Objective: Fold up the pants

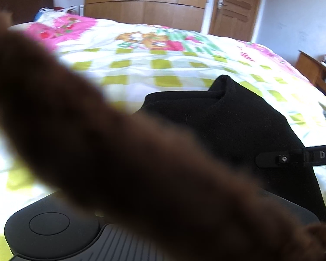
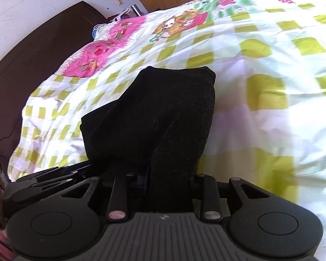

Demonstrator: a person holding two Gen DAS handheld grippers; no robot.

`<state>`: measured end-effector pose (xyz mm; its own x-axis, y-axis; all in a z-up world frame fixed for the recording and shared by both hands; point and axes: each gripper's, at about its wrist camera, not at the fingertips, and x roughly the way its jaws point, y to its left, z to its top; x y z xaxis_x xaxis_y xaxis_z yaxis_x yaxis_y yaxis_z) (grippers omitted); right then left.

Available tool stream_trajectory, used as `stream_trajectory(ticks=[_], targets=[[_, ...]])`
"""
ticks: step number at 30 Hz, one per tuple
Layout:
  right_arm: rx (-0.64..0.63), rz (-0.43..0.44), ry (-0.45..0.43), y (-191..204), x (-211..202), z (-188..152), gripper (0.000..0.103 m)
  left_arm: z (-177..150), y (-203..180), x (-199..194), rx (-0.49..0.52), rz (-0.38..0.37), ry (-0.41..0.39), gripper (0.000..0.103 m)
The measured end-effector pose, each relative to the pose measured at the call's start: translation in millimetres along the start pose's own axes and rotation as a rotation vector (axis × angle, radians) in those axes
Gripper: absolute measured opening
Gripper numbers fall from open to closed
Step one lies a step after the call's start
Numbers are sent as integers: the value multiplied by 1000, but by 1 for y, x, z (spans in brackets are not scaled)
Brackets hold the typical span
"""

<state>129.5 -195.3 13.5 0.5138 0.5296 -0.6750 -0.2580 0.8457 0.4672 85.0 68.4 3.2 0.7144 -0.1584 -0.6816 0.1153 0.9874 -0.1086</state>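
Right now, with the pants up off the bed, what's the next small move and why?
Probably lower both grippers together toward the quilt and lay the pants flat. The right gripper appears clamped on the black cloth, which hangs bunched above the bed. The left gripper's jaws can't be seen, since a blurred brown sleeve covers most of the left wrist view.

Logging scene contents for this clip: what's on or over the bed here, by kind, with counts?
Black pants: 1
Checked quilt: 1
Handheld grippers: 2, the right gripper gripping the pants, the left gripper beside it, mostly hidden
Blurred brown furry thing across the left lens: 1, unidentifiable
Total: 5
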Motion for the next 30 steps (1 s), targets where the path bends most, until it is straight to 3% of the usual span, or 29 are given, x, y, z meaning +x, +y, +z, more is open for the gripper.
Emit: stream_trajectory(ticks=[5,7,13,16,21,26,30], targets=[[-18,-174,-35,-16,-26,-2,49,4,-57,14,135,-26,-14,29],[7,-185,-45,-19,-33,-5,50,7,-65,15,151,-29,-18,30],[14,-242,-89,-14,-59,-16,56,5,-57,-7,125,-19,-34,35],[-20,-327,-120,-4,-73,-21,56,1,-51,-18,92,-24,-46,35],[-130,-503,-181,21,-93,-30,56,-7,-58,-28,118,-14,-74,36],[-151,-563,-143,37,-92,-42,56,-12,-70,-27,209,34,-67,36],[-185,-589,-122,52,-86,-56,56,-13,-68,-31,200,41,-65,36]])
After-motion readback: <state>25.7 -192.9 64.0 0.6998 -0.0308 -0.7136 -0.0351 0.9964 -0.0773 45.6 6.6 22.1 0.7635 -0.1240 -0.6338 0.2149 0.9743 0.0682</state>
